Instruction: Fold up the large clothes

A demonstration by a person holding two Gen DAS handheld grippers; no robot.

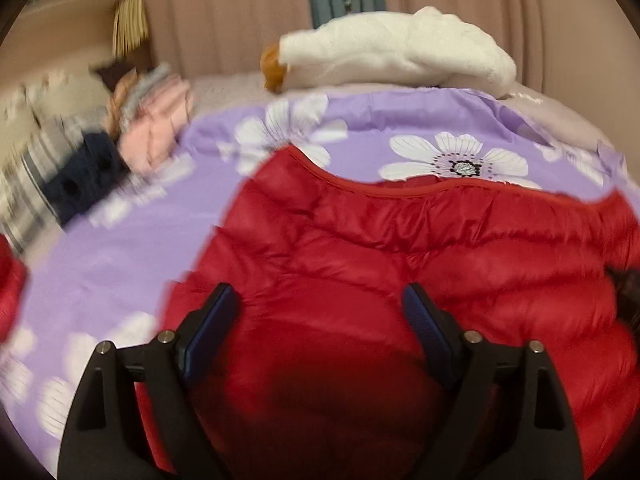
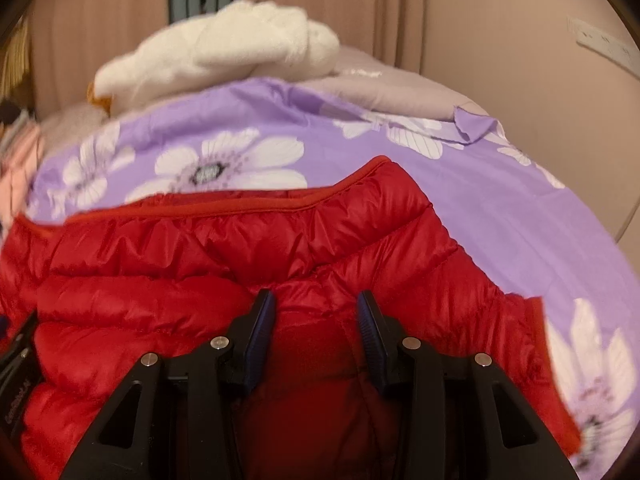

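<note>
A red quilted puffer jacket (image 1: 400,248) lies on a purple bedsheet with white flowers (image 1: 132,252). My left gripper (image 1: 320,304) is open, its two blue-padded fingers spread wide just above the jacket's red fabric. In the right wrist view the same jacket (image 2: 180,264) fills the lower half, its piped edge toward the far side. My right gripper (image 2: 316,312) is also open, with the jacket's fabric bulging between its fingers; nothing is clamped. The left gripper's black body (image 2: 16,360) shows at the left edge of the right wrist view.
A white plush goose (image 1: 400,52) lies at the far end of the bed, also seen in the right wrist view (image 2: 216,52). A pile of other clothes (image 1: 120,136), pink, navy and striped, sits at the left. A pinkish curtain (image 1: 224,12) hangs behind the bed.
</note>
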